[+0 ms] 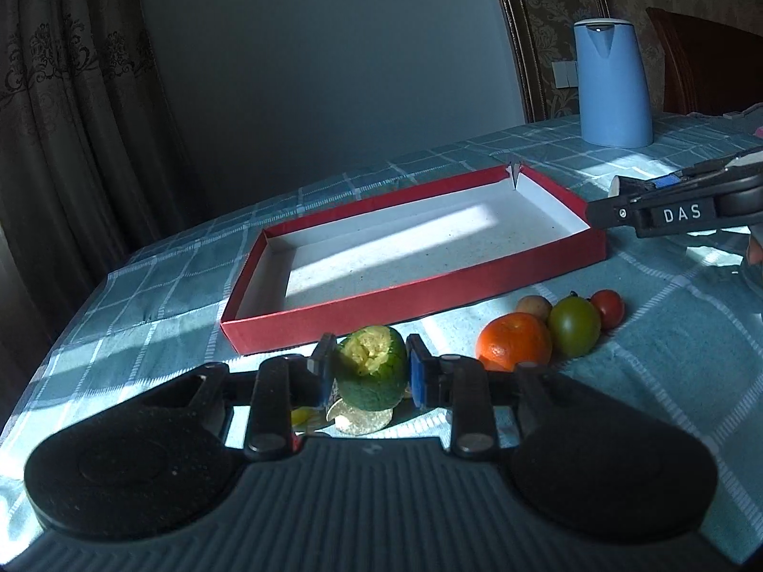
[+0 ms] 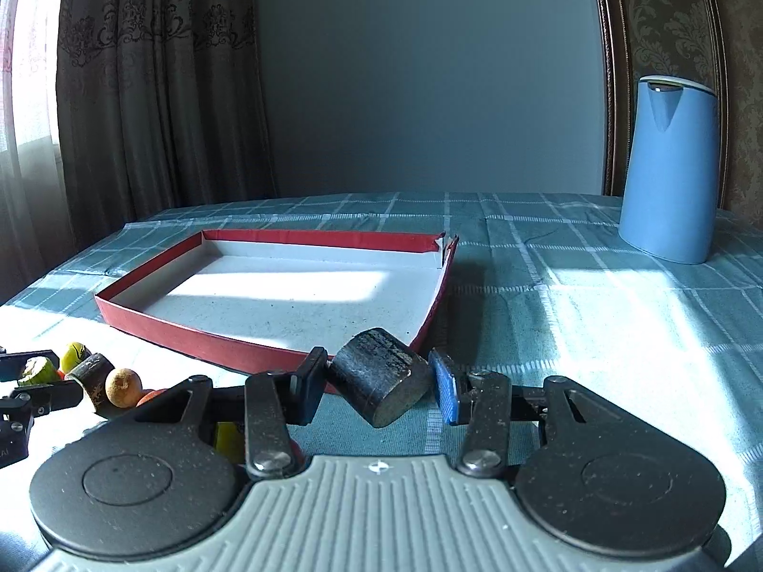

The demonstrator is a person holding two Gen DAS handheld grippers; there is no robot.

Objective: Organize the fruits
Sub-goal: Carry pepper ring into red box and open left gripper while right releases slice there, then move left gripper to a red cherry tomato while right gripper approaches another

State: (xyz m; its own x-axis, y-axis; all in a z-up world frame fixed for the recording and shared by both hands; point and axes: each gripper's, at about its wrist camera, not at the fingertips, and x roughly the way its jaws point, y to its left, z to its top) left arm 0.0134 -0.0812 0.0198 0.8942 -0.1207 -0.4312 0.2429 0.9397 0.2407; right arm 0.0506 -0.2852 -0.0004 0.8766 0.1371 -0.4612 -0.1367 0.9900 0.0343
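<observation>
Left wrist view: we see the left gripper [image 1: 369, 372] clamped on a green fruit with a torn yellow top [image 1: 371, 367], both pads touching its sides, held just above the checked tablecloth [image 1: 667, 362] near the table's front edge; under it lies a pale gold disc-like piece [image 1: 360, 417], which we cannot identify; beside it to the right sit an orange [image 1: 514, 341], a green tomato [image 1: 573, 325], a small red tomato [image 1: 608, 307] and a small tan fruit [image 1: 533, 306], bunched and touching, just in front of the red tray [image 1: 419, 293]; the tray's white floor holds nothing; a blue kettle [image 1: 613, 83] stands near the far right corner. Right wrist view: the right gripper [image 2: 381, 388] holds a dark cylindrical piece [image 2: 379, 388] tilted, at the tray's near right corner; the left pad touches it, while a narrow gap shows at the blue pad, so we cannot tell whether the grip is firm.
</observation>
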